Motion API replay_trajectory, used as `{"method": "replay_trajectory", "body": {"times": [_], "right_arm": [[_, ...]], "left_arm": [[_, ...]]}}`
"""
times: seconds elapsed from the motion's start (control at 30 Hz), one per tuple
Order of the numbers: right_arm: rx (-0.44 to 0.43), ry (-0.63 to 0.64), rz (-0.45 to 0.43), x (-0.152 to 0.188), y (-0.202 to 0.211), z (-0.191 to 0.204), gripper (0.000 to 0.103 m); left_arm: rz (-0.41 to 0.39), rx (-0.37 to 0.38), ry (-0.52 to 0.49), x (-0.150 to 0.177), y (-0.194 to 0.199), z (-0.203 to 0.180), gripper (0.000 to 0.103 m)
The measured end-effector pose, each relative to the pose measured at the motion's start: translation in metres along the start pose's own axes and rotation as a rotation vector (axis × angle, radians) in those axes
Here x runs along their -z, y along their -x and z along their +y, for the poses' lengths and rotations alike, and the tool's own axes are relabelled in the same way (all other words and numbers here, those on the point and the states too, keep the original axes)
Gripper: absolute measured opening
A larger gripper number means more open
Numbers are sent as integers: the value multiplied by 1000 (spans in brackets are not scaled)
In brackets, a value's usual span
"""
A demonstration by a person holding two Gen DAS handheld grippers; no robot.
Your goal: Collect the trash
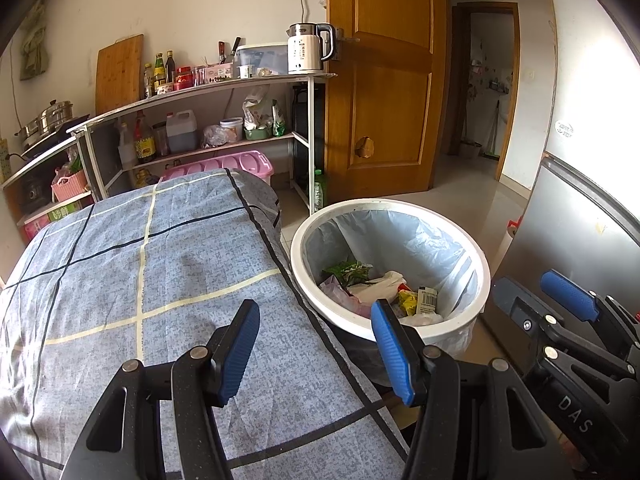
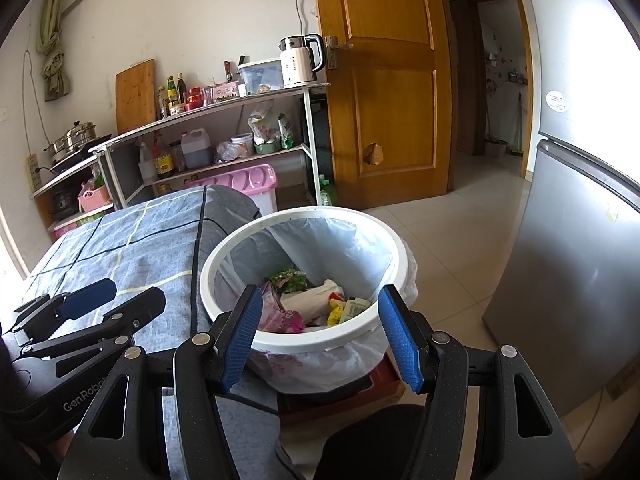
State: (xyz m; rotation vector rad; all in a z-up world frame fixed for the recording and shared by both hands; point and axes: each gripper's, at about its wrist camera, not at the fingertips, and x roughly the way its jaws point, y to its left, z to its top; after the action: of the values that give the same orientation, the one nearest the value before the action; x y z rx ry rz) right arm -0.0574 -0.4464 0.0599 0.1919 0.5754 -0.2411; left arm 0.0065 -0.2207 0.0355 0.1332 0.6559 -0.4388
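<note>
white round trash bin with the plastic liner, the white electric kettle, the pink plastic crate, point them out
white round trash bin (image 2: 362, 326), right wrist view, on its near rim
white electric kettle (image 1: 305, 53), left wrist view, on its body
pink plastic crate (image 2: 244, 178), right wrist view, on its lid

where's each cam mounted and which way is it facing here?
Left wrist: on the left gripper, angled down over the checked cloth; its own open jaws show, right gripper at the right edge.
Right wrist: on the right gripper, angled down at the trash bin; its own open jaws show, left gripper lower left.
Shared: bin, cloth, kettle, wooden door.
</note>
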Motion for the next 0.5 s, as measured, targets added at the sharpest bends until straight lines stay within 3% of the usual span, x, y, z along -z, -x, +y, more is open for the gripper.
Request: {"method": "replay_trajectory", "body": {"times": [0.5], "right_arm": [[0, 2, 7, -1, -2, -2, 61]], "left_arm": [[0, -1, 2, 0, 0, 2, 58]]}}
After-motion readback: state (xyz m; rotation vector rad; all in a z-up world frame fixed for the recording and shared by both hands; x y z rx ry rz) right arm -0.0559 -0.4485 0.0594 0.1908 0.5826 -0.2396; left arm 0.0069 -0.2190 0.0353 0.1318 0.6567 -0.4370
